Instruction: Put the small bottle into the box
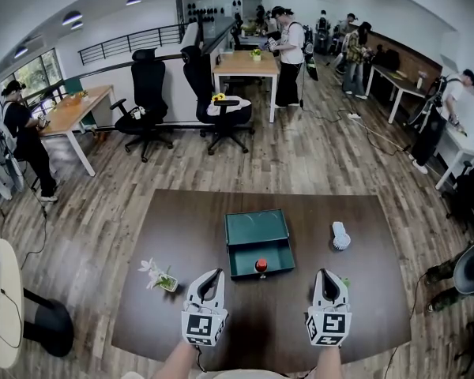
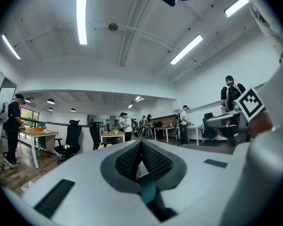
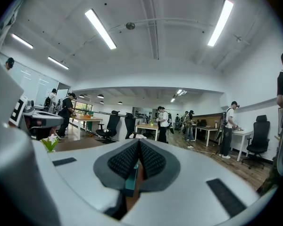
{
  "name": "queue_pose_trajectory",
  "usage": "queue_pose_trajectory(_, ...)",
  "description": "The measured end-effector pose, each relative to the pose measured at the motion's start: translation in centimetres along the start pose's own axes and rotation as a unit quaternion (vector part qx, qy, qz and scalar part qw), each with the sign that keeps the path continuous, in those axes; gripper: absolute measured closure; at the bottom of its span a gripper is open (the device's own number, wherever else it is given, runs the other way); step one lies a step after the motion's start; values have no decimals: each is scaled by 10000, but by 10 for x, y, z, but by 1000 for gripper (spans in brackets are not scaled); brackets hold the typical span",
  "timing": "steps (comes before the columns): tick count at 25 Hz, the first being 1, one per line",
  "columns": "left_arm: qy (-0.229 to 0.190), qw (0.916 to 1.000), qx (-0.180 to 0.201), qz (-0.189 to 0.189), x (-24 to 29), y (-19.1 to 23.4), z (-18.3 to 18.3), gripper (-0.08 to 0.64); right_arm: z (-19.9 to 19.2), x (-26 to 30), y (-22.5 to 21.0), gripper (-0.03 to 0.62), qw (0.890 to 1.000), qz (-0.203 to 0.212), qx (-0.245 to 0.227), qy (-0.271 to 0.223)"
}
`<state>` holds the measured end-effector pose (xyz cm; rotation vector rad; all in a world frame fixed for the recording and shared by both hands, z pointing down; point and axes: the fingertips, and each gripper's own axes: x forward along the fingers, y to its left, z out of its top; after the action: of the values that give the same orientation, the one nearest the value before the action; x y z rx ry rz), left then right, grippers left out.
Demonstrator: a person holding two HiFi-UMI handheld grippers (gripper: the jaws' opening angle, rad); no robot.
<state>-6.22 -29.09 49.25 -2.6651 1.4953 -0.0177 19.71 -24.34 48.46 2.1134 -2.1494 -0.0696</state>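
– Where is the small bottle (image 1: pixel 261 265)?

– Inside the green box (image 1: pixel 257 227), at the middle of the dark surface (image 1: pixel 379 290). The box's tray is drawn out toward the person, and a small red-topped thing, which looks like the bottle, stands in it close against the front wall.

– And the grippers?

– The left hand-held gripper (image 1: pixel 212 279) sits near the front edge of the surface, below the box's left corner. Its own view shows the ribbed pads pressed together at the tips with nothing gripped. The right hand-held gripper (image 1: pixel 326 281) is level with it on the other side, well to the right of the tray. Its jaws are also closed and empty.

– What lies around them?

– A little potted plant (image 1: pixel 162 277) with a white flower stands just left of the left gripper. A white ribbed thing (image 1: pixel 341 236) lies right of the box, apart from it and beyond the right gripper. A green scrap (image 1: pixel 346 282) peeks out right beside that gripper's tip, too hidden to identify.

– Is anything between the grippers and the tray?

– Only bare surface, as the tray opens into the gap between them.

– And beyond that?

– Wooden floor (image 1: pixel 103 212), two black office chairs (image 1: pixel 148 101), and a pale desk (image 1: pixel 245 63) with a person (image 1: pixel 288 54) standing beside it.
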Motion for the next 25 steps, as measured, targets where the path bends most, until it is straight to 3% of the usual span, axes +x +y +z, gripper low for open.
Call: queue_pose_trajectory(25, 62, 10000, -32, -42, -2, -7, -7, 558, -8, -10, -5, 591, 9999, -66, 125, -11)
